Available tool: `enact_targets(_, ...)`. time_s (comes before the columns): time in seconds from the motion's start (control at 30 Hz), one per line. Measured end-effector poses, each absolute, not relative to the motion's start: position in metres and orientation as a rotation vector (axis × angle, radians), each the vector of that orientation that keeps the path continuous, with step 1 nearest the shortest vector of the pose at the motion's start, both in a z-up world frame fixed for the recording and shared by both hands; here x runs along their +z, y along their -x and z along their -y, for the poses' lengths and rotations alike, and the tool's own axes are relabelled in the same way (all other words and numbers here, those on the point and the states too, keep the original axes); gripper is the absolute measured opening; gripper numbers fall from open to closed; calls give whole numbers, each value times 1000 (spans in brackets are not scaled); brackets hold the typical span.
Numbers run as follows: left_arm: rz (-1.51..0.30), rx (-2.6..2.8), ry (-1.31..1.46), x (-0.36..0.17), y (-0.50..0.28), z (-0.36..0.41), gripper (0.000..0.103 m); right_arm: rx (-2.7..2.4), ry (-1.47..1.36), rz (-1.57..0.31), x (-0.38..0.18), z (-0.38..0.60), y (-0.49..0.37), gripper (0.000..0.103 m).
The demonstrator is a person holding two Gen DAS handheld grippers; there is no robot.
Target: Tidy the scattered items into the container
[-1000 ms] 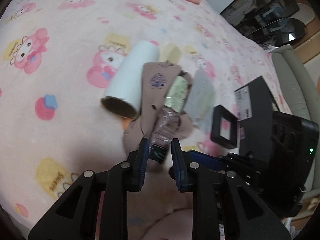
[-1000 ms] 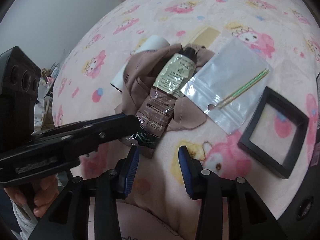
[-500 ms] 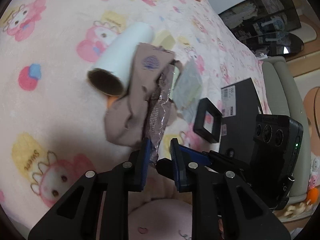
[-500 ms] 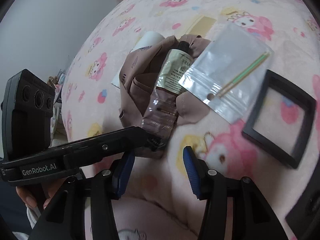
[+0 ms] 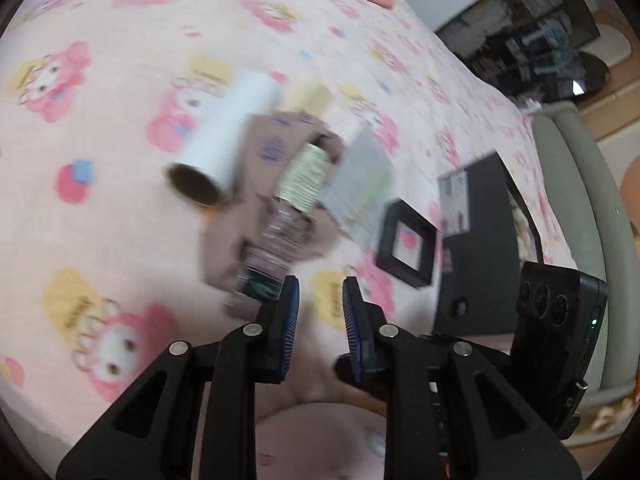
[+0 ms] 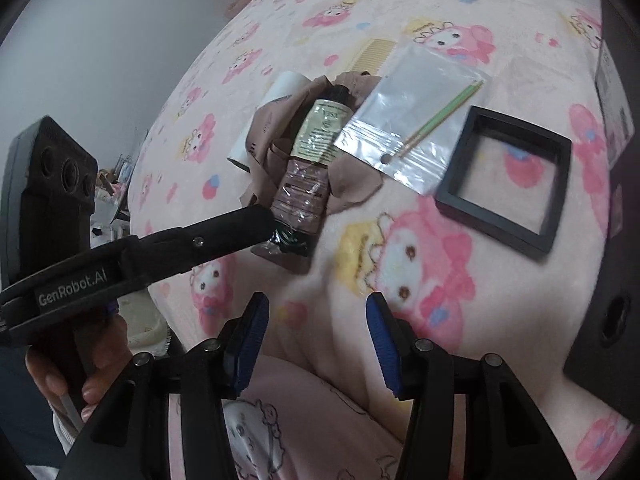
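Note:
A cosmetic tube (image 5: 292,216) (image 6: 316,152) with a pale green label lies on a crumpled brown cloth (image 5: 224,256) (image 6: 352,184) on the pink bedspread. Its dark crimped end sits just left of my left gripper (image 5: 318,308) (image 6: 266,220), whose jaws are opening a narrow gap with nothing between them. Nearer the bed's front edge, my right gripper (image 6: 316,308) stands open and empty, short of the tube. The black box (image 5: 480,248) (image 6: 612,92) lies to the right.
A white cardboard roll (image 5: 228,132) (image 6: 280,88) rests against the cloth's far side. A clear zip bag (image 5: 360,180) (image 6: 412,120) with green sticks, a black square frame (image 5: 385,240) (image 6: 500,224) and a yellow comb (image 6: 372,54) lie nearby. A person's hand (image 6: 96,384) holds the left gripper.
Half a second ago the tube's crimped end sat between the left fingers; now it lies beside them. The right jaws have spread wider.

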State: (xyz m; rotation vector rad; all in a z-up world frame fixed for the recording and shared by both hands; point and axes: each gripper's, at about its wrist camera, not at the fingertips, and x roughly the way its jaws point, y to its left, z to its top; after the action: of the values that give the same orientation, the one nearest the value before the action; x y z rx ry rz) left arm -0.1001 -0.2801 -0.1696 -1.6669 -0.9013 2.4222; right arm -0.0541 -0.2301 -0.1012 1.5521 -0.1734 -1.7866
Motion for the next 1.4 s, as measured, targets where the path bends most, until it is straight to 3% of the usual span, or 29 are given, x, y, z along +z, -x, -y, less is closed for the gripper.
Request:
enact_targets(0.23, 955, 2354, 1771, -210, 104, 298, 19, -1697, -1590, 153, -124, 251, 76, 47)
enact_targets(0.43, 955, 2294, 1727, -204, 103, 290, 16, -1678, -1572, 146, -127, 257, 75, 47)
enact_targets(0.6, 878, 2314, 1758, -194, 105, 271, 16, -1697, -1558, 229, -120, 245, 67, 26)
enact_targets(0.77, 798, 2288, 1774, -190, 113, 256, 16, -1747, -1566, 247, -111, 235, 64, 27)
enact_targets(0.87, 827, 2142, 1863, -213, 131, 259, 22, -1757, -1592, 247, -114, 233, 65, 27)
enact_targets(0.93, 837, 2105, 1919, -223, 137, 261, 18, -1741, -1608, 281, -117, 224, 64, 29)
enact_targets(1.07, 822, 2173, 1891, -207, 131, 256, 18, -1809, -1604, 241, -111, 209, 58, 29)
enact_targets(1.27, 958, 2122, 1812, -189, 112, 232, 18, -1899, -1579, 261, -89, 172, 49, 29)
enact_targets(1.4, 880, 2118, 1862, -185, 104, 197, 18, -1949, -1600, 244, -83, 145, 35, 29)
